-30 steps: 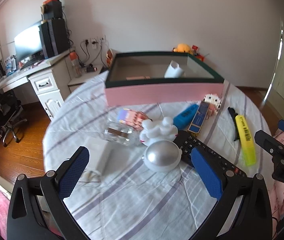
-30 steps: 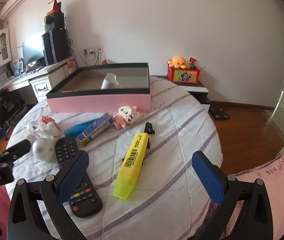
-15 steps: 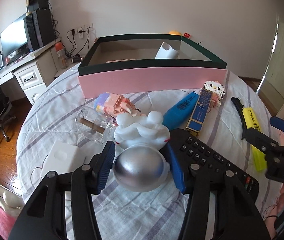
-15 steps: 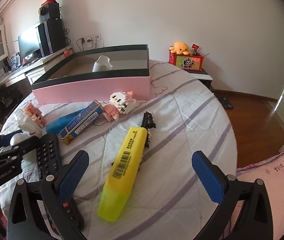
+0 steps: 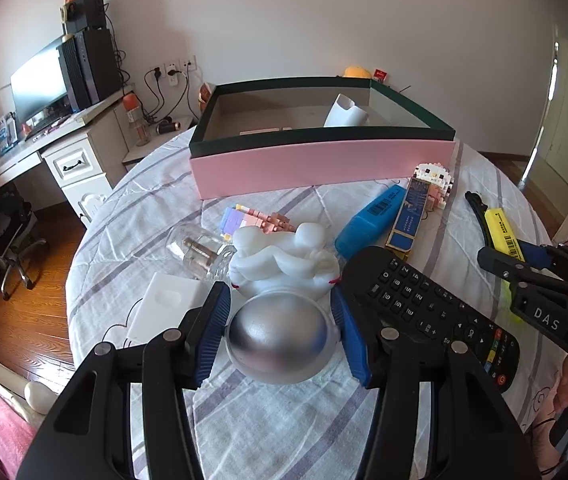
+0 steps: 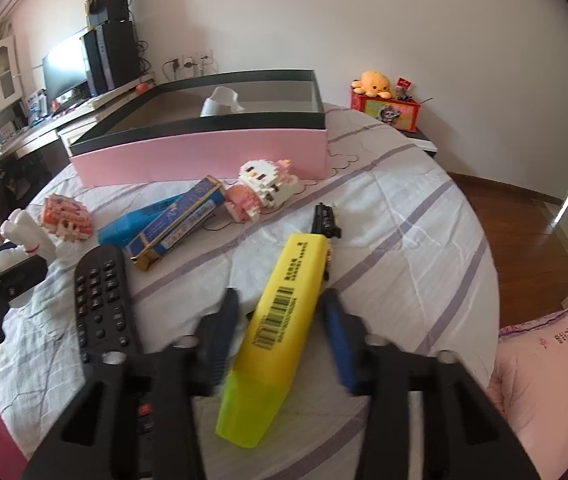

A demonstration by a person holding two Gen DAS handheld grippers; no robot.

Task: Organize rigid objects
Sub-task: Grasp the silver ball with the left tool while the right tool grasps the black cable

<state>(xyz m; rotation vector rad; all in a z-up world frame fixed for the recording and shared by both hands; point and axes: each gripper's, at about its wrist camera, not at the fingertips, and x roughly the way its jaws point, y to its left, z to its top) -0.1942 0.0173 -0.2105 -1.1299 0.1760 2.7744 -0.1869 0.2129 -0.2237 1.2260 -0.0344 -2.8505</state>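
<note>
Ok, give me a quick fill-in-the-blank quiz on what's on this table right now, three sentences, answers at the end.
1. The left gripper is clamped on a ____ ball.
2. The right gripper is closing around the ____ highlighter.
3. The pink box has a dark ____ rim.

Missing words: silver; yellow; green

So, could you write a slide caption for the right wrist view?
Right gripper, jaws closing around the yellow highlighter on the striped tablecloth, pink box behind.
</note>
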